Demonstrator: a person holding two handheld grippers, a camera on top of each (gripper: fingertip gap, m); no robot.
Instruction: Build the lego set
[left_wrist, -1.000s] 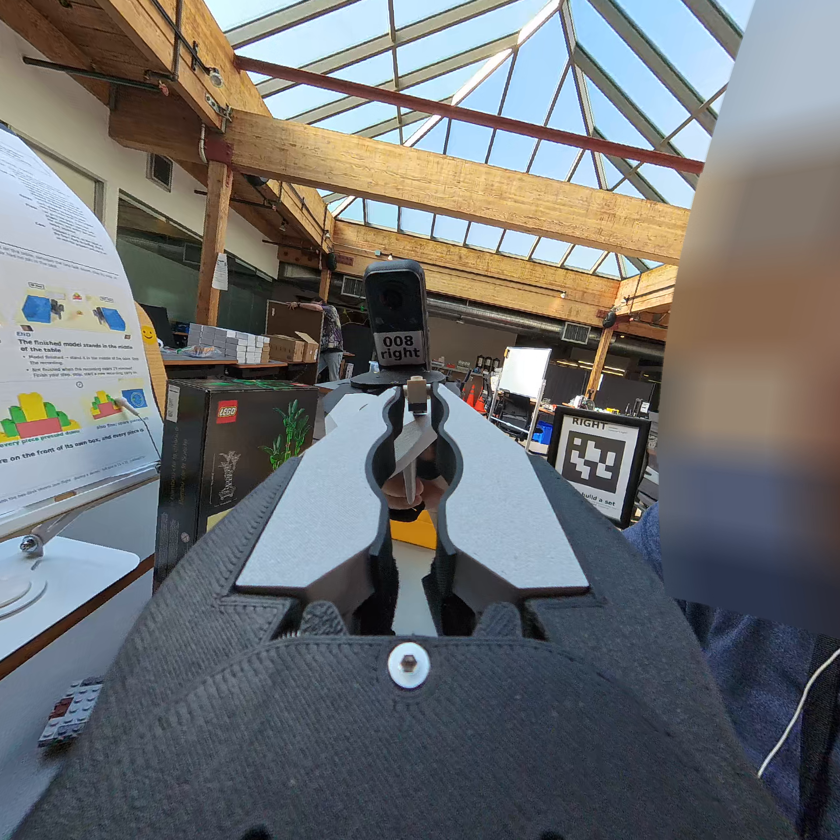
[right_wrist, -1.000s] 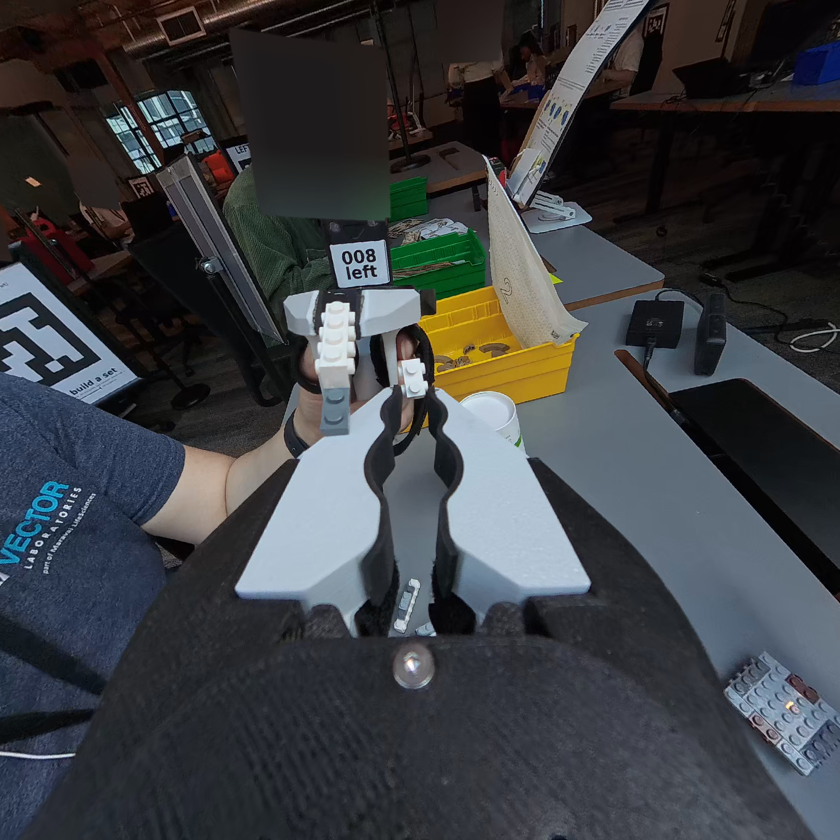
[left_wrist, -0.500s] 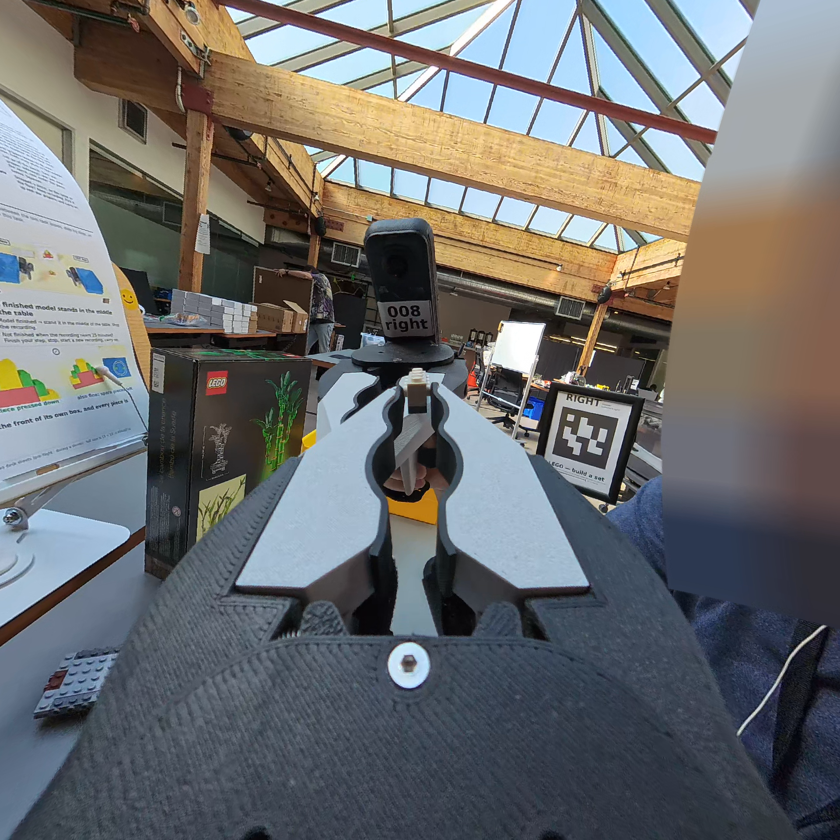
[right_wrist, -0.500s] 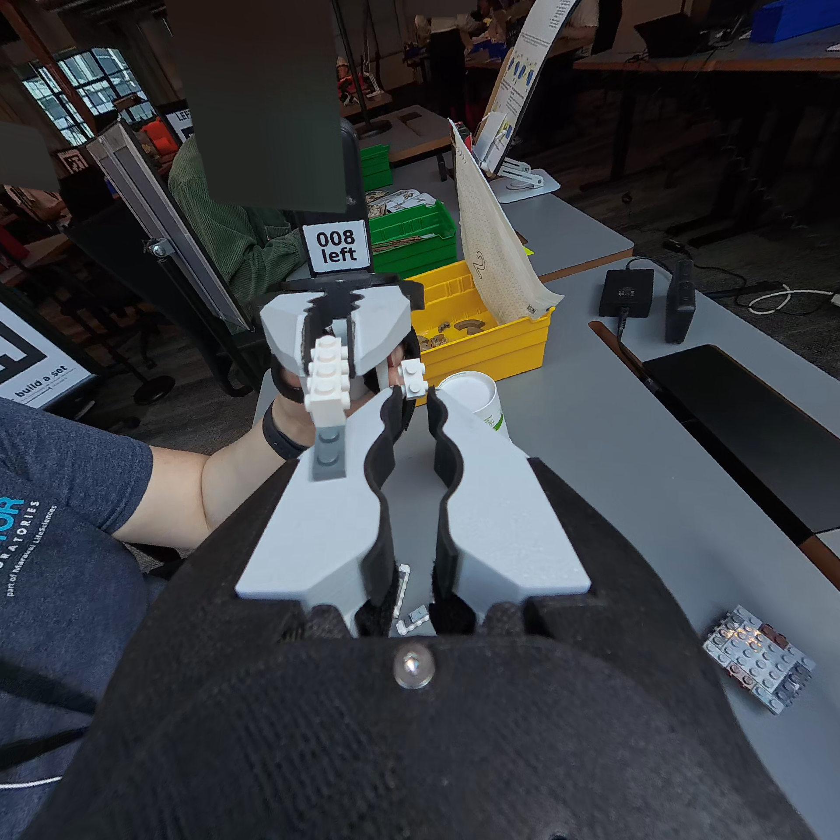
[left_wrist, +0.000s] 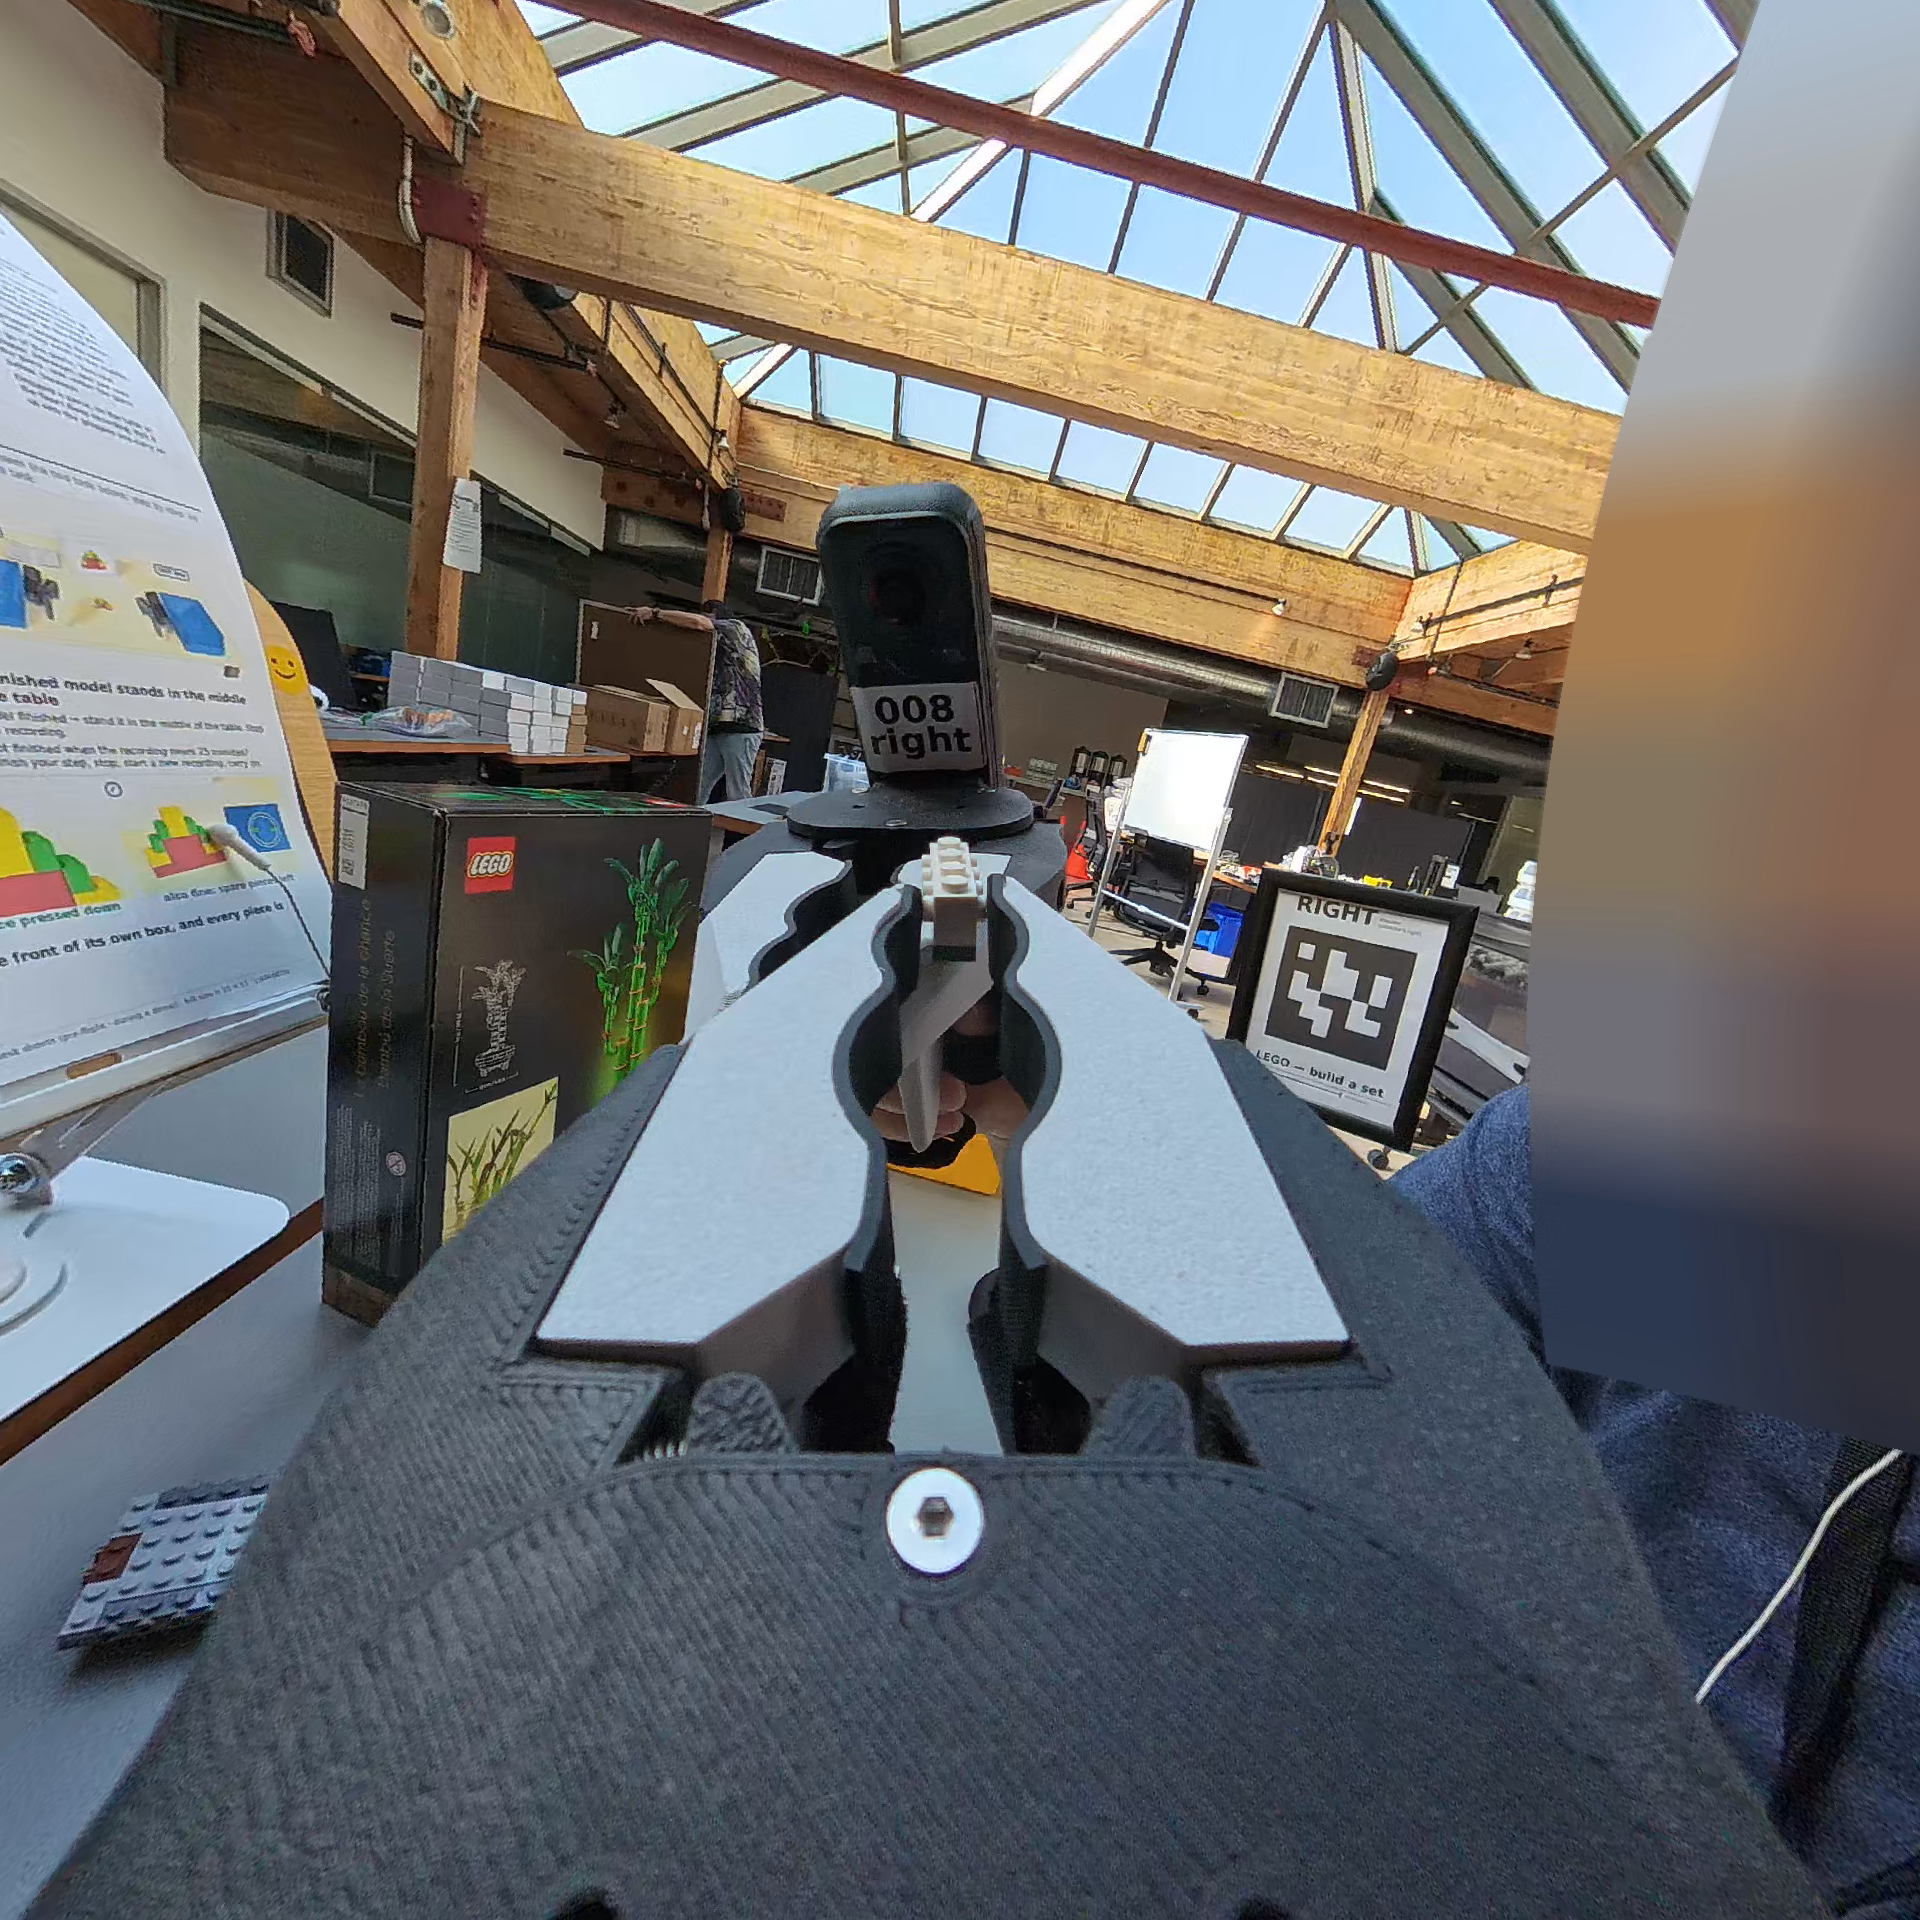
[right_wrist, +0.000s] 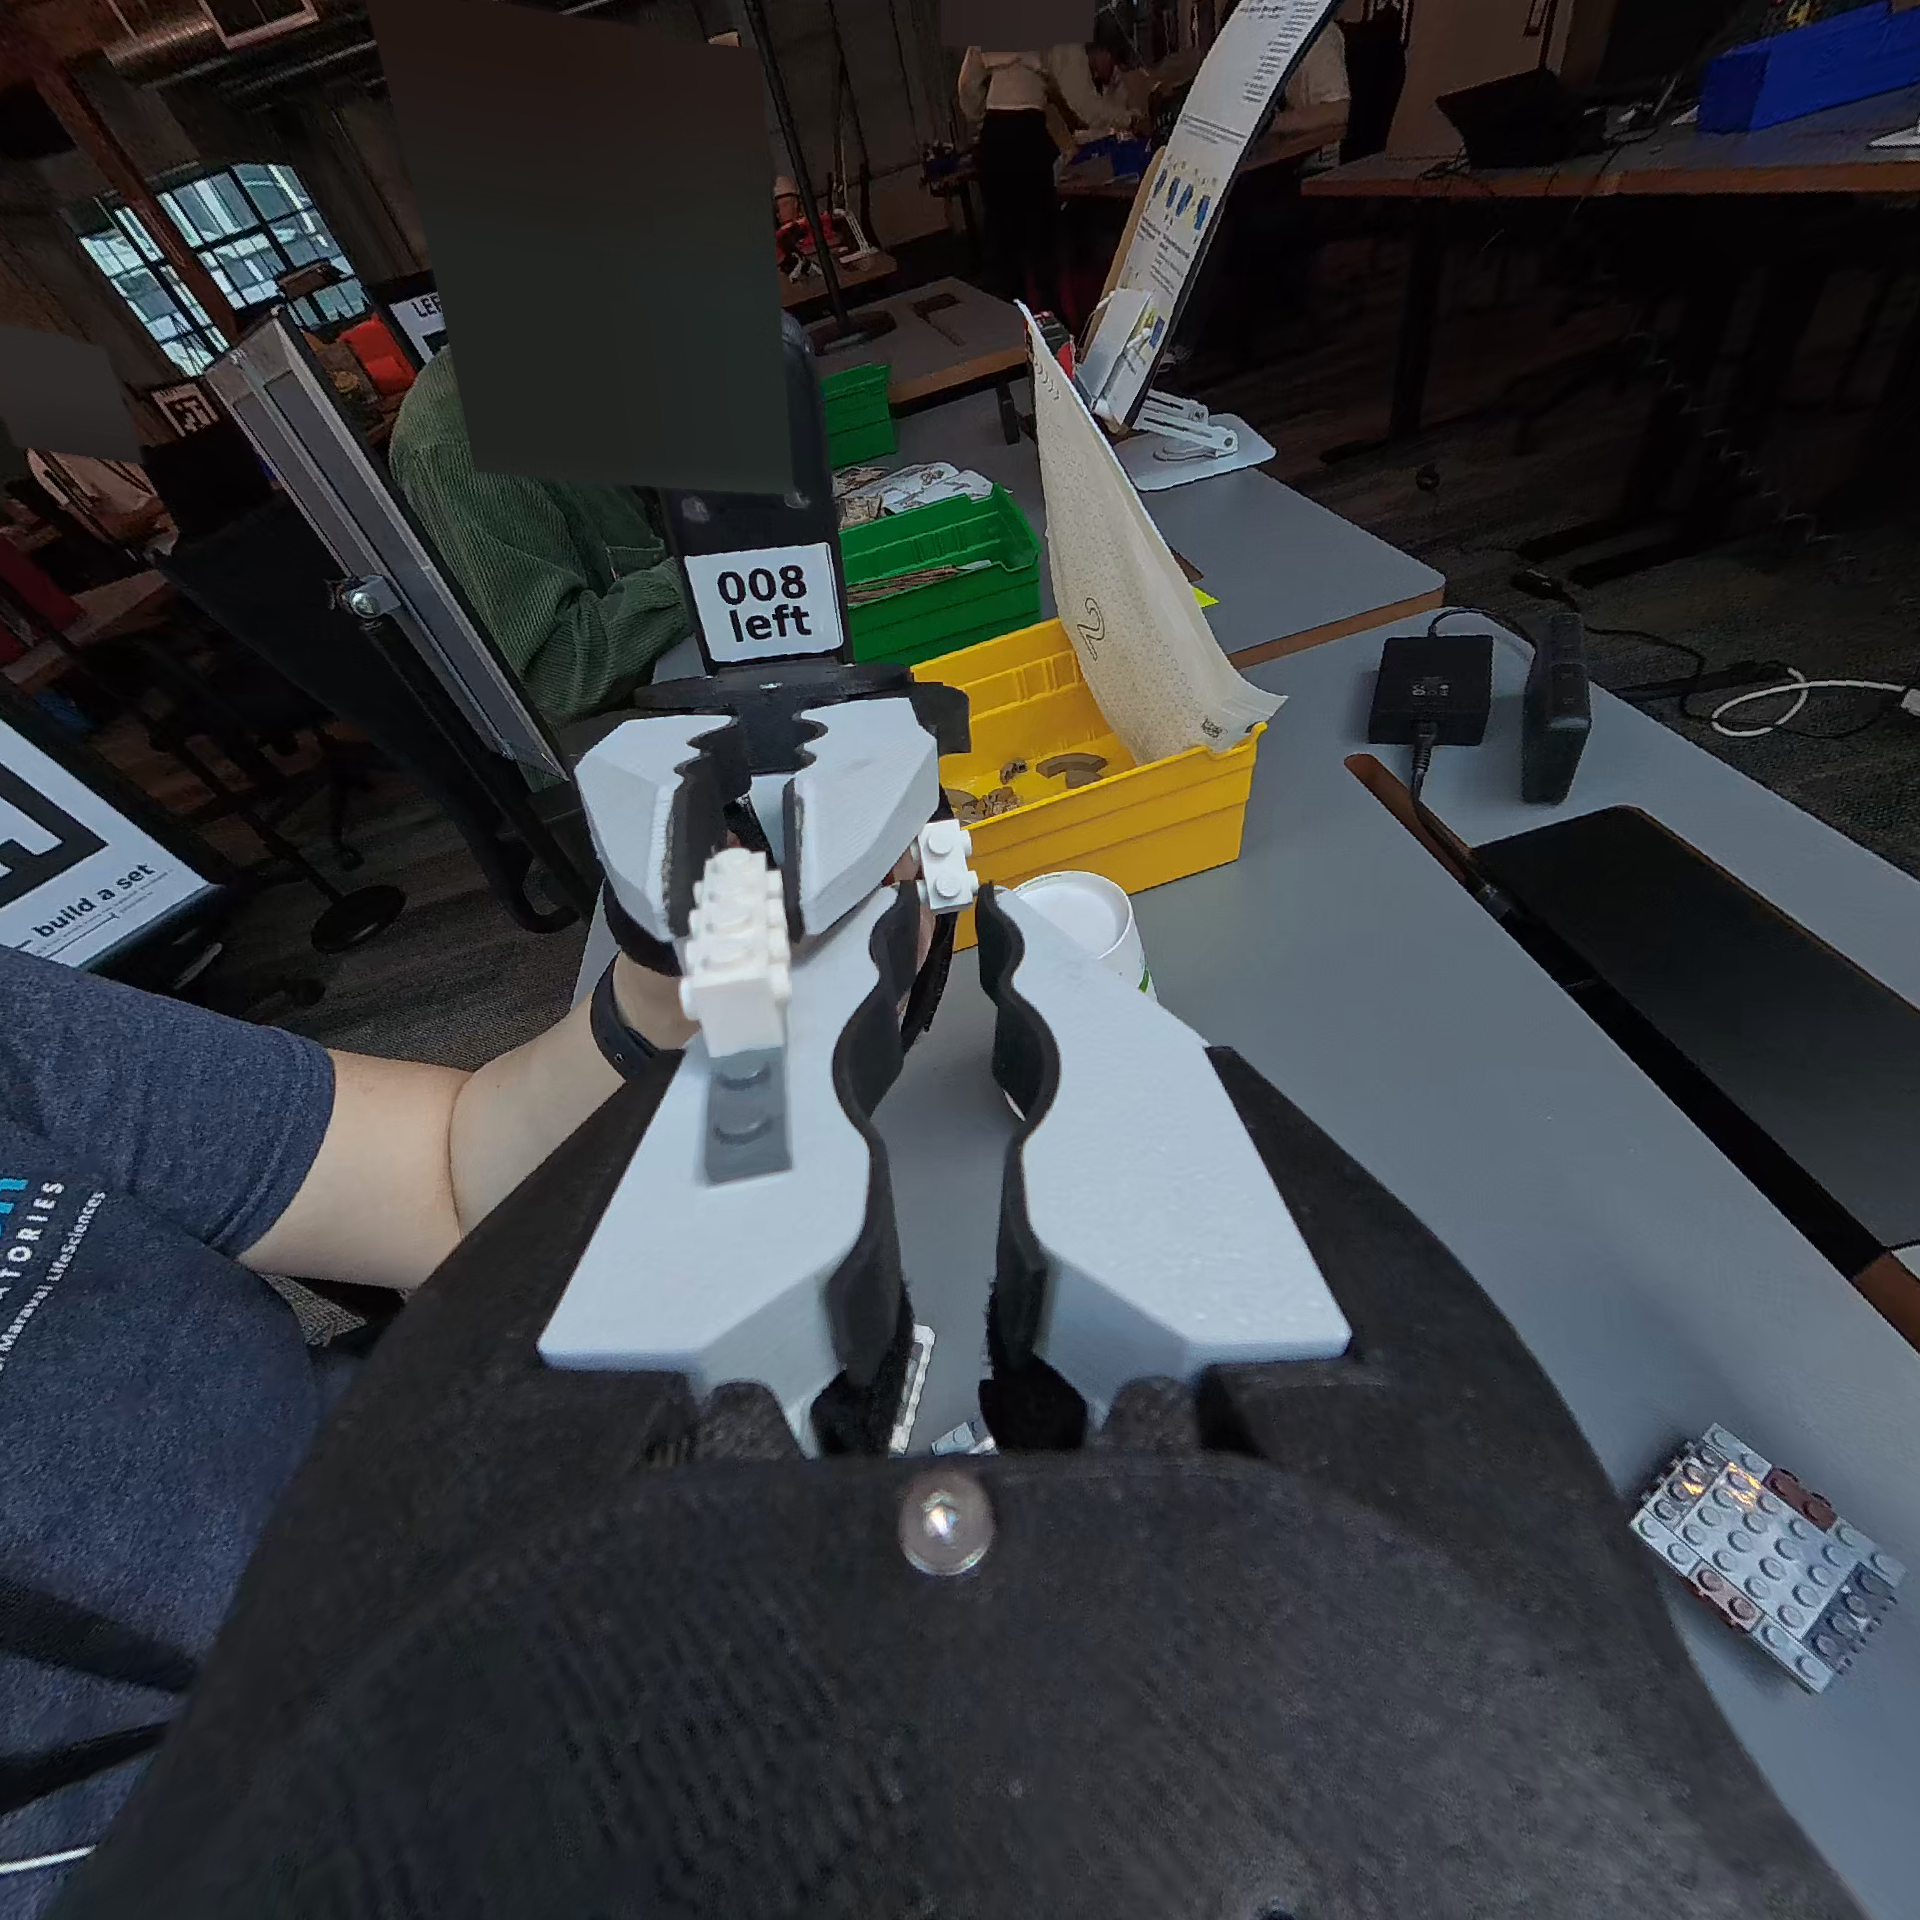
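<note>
My left gripper (left_wrist: 951, 883) is shut on a white brick stack (left_wrist: 953, 899) held up in the air. In the right wrist view, the left gripper (right_wrist: 738, 831) faces me, and the white stack (right_wrist: 732, 935) ends in a dark grey plate (right_wrist: 745, 1127) that overlaps my left finger. My right gripper (right_wrist: 948, 902) is shut on a small white brick (right_wrist: 948, 871) at its tips, just right of the left gripper. A grey plate assembly with brown pieces (right_wrist: 1766, 1558) lies on the grey table (right_wrist: 1351, 1091); it also shows in the left wrist view (left_wrist: 166, 1558).
A black Lego box (left_wrist: 499, 1018) and an instruction sheet on a stand (left_wrist: 125, 727) stand to the left. A yellow bin (right_wrist: 1101, 800), a green bin (right_wrist: 935, 582), a white cup (right_wrist: 1081, 920), a black adapter (right_wrist: 1429, 686) and a black mat (right_wrist: 1714, 987) lie ahead.
Both grippers have stayed shut on their pieces. The left gripper's white stack has come lower and closer, now overlapping my right gripper's left finger. The views have tilted slightly.
</note>
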